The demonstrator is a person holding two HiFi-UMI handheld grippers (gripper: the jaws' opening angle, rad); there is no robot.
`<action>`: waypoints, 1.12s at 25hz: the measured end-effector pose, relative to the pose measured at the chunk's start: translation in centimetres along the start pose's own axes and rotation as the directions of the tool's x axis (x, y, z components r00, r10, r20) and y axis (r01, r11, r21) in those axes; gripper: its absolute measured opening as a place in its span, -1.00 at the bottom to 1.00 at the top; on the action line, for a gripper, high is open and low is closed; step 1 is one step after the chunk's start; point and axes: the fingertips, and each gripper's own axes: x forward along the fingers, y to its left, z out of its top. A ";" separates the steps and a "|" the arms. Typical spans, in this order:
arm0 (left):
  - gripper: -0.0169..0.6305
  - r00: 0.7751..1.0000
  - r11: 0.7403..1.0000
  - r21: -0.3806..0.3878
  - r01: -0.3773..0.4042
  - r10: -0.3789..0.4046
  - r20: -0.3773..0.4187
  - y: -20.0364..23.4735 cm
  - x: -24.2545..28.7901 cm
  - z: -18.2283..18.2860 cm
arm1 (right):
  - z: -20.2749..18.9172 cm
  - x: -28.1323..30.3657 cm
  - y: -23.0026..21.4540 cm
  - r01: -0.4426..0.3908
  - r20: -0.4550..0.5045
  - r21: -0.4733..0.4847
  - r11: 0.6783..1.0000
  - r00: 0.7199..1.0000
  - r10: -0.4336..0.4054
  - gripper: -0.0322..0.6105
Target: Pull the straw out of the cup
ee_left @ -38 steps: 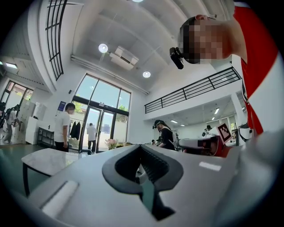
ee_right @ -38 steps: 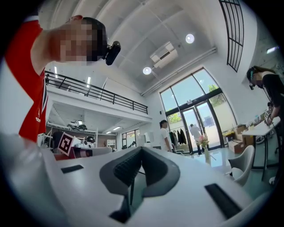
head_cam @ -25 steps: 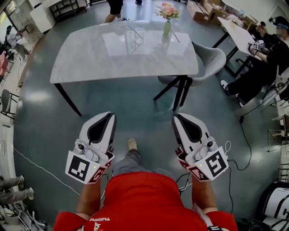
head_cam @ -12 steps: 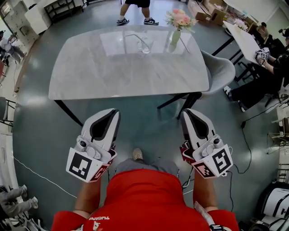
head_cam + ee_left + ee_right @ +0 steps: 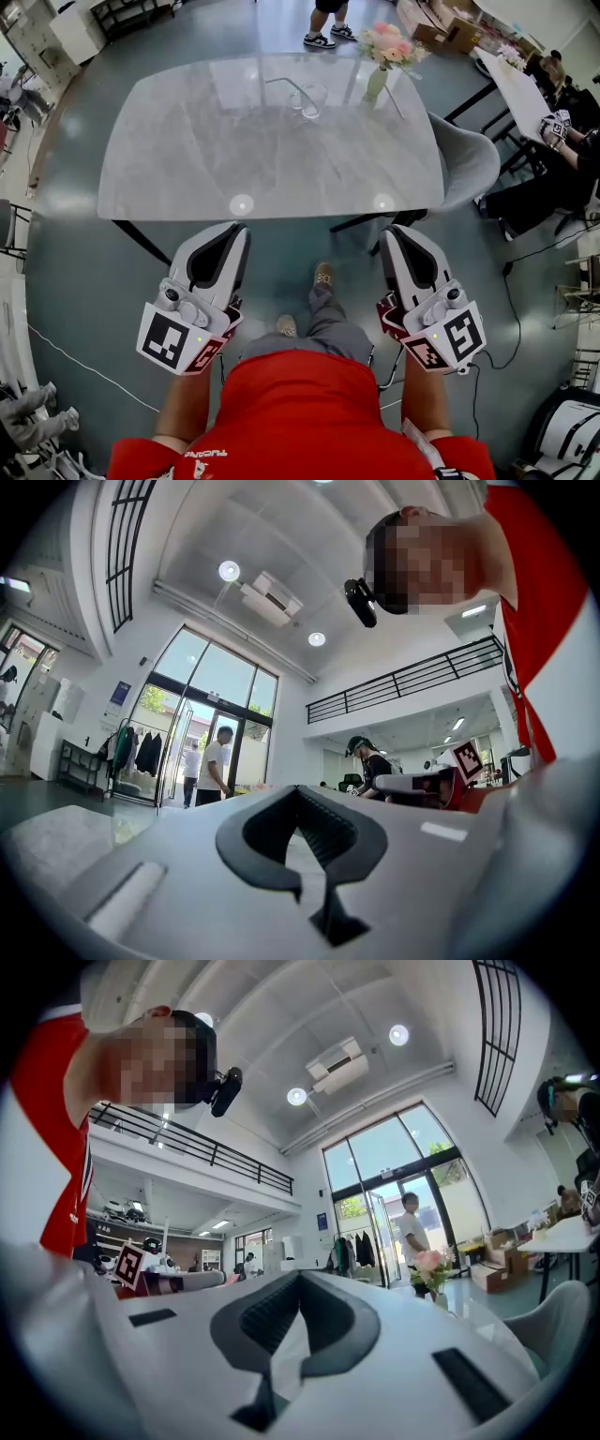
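Note:
A clear glass cup [image 5: 310, 98] stands near the far edge of the grey marble table [image 5: 187, 159]. A thin straw [image 5: 283, 82] leans out of it to the left. My left gripper [image 5: 238, 229] and right gripper [image 5: 396, 231] are held side by side, level, just short of the table's near edge and far from the cup. Both have their jaws shut with nothing between them. The gripper views show only the white jaw bodies, the hall and its ceiling; the cup is not seen there.
A vase of pink flowers [image 5: 386, 54] stands right of the cup. A grey chair [image 5: 472, 167] sits at the table's right side. A person's legs [image 5: 328, 28] are beyond the table, and seated people [image 5: 562, 112] are at a second table on the right. Cables lie on the floor.
The table has come closer in the head view; its near edge now lies just ahead of both gripper tips. Both grippers stayed shut and side by side. The person beyond the table moved right.

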 end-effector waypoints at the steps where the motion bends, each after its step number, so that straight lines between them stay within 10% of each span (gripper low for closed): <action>1: -0.93 1.000 1.000 0.000 -0.005 0.005 0.000 0.5 0.5 -0.2 | -0.2 0.6 -0.6 -0.004 0.003 0.000 1.000 1.000 0.004 -0.90; 28: -0.93 0.985 0.986 0.032 -0.165 0.166 -0.041 9.6 20.0 -4.5 | -1.4 14.4 -19.1 -0.167 -0.008 -0.008 0.986 0.986 0.167 -0.90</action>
